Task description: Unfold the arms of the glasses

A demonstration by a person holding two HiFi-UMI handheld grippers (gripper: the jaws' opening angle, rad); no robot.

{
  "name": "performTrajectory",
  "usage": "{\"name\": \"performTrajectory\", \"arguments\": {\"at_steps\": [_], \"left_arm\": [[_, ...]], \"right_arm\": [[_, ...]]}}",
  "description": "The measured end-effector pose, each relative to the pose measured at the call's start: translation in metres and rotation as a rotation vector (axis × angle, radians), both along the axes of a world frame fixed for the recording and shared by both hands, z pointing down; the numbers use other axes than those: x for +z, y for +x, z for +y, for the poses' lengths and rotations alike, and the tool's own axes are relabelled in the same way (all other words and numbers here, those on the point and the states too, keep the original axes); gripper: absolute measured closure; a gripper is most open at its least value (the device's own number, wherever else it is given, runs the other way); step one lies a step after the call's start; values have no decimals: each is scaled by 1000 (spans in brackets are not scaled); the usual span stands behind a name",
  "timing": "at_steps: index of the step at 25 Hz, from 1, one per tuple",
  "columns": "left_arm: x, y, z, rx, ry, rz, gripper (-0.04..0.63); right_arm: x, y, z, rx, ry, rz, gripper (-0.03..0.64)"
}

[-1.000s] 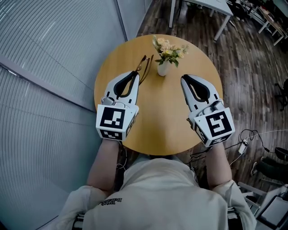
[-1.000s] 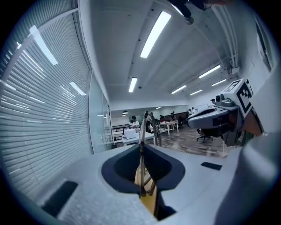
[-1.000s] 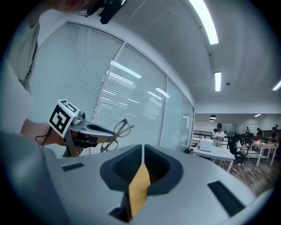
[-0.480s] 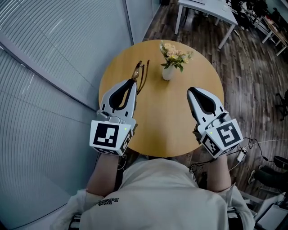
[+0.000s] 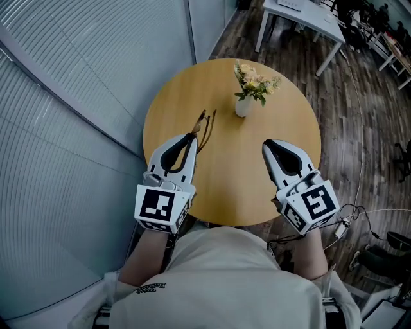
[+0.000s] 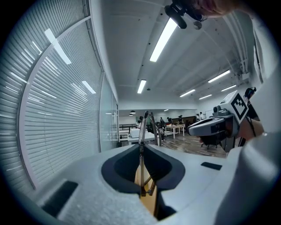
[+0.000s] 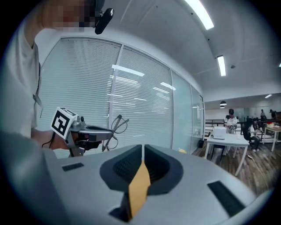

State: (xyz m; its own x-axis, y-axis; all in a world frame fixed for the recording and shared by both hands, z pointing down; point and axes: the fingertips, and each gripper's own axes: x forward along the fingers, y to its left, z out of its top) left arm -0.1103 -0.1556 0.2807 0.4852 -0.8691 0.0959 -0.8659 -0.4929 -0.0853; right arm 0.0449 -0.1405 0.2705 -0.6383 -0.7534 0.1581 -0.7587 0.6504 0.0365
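Observation:
Thin metal-framed glasses [image 5: 205, 124] stick out past the tip of my left gripper [image 5: 192, 135], which is shut on them over the left part of the round wooden table [image 5: 237, 170]. In the left gripper view the frame [image 6: 142, 128] stands upright, pinched between the closed jaws. The right gripper view shows the glasses [image 7: 115, 126] held in the air, clear of the tabletop. I cannot tell how far their arms are folded. My right gripper [image 5: 266, 144] hovers over the table's right side, shut and holding nothing.
A small white vase of flowers [image 5: 244, 105] stands at the table's far side, between the two grippers. A wall of window blinds [image 5: 77, 96] runs close along the left. White desks [image 5: 302, 13] stand beyond, and cables [image 5: 350, 207] lie on the floor at right.
The left gripper has drawn back toward me with the glasses, farther from the vase. The right gripper has also pulled back a little, still shut.

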Motion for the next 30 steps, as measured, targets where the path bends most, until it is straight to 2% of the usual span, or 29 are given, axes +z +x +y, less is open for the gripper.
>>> {"name": "performTrajectory", "arguments": {"at_steps": [6, 12, 22, 30], "left_arm": [[-2, 2, -1, 28, 3, -3, 554], [-10, 11, 3, 72, 21, -5, 554], [-8, 48, 19, 139, 78, -174, 554], [-15, 57, 26, 156, 90, -127, 554]], "right_arm": [[0, -4, -3, -10, 2, -3, 578], [-27, -20, -8, -36, 63, -26, 578], [-81, -35, -11, -86, 186, -30, 580], [-64, -51, -15, -121, 157, -12, 578]]}}
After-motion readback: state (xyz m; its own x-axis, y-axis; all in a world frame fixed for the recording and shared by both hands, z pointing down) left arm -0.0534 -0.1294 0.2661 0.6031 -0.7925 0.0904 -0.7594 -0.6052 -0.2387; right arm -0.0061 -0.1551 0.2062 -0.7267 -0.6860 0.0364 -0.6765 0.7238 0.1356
